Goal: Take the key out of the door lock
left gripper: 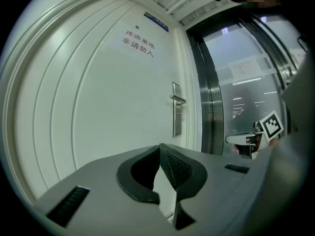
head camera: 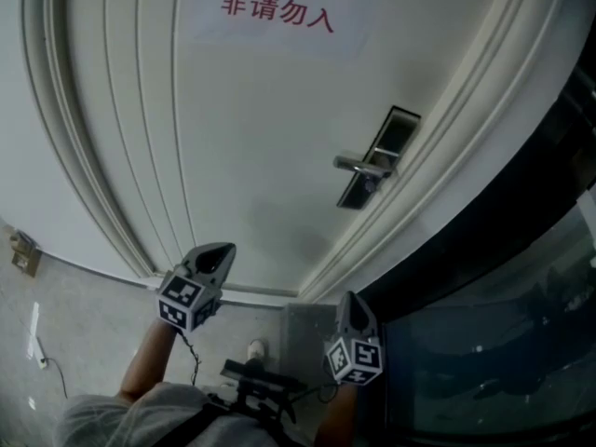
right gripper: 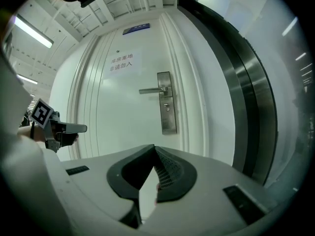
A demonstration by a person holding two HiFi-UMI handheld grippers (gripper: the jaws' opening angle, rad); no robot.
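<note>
Right gripper point(right gripper: 154, 150), jaws pressed together and empty, faces the lock plate point(right gripper: 167, 102), well ahead and higher. The key, too small to see, should sit under the lever handle point(right gripper: 155, 89). Left gripper point(head camera: 212, 261), closed too, hangs farther off.

White door point(head camera: 242, 156), red lettering on pale notice point(head camera: 277, 12). Silver lever handle point(head camera: 361, 166) and silver lock plate point(head camera: 397, 130), dark-edged. Grey left gripper point(head camera: 219, 251) and right gripper point(head camera: 350, 298), with black-and-white square markers.
</note>
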